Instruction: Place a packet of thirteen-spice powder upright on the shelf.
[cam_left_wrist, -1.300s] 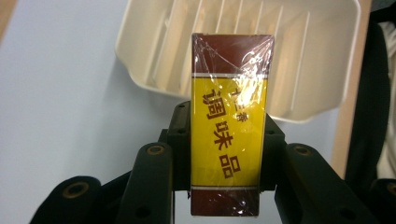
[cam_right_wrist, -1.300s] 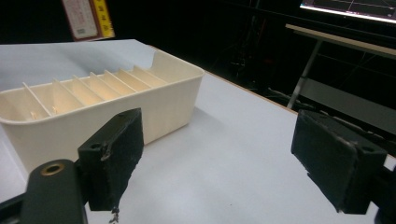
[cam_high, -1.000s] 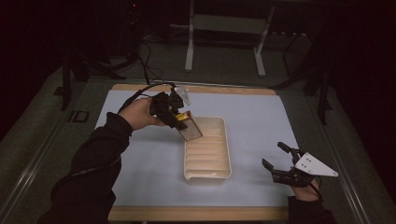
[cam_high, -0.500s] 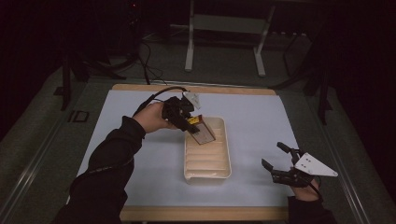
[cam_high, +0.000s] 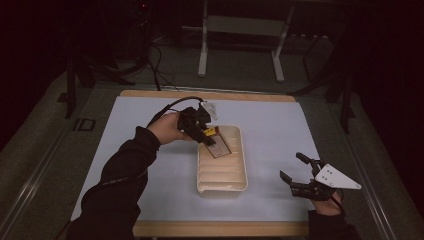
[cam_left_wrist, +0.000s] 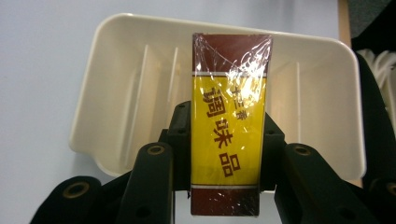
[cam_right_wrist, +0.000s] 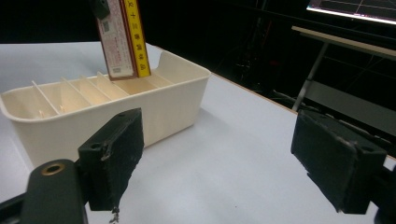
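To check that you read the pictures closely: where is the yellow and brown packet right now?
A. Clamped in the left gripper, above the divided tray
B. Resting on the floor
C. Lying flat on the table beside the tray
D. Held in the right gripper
A: the left gripper is shut on the packet over the cream divided tray, while the right gripper stands open and holds nothing.

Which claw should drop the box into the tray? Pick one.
Left. The left claw is already shut on the box, holding it over the tray. The right claw is open, empty, and well off to the tray's side.
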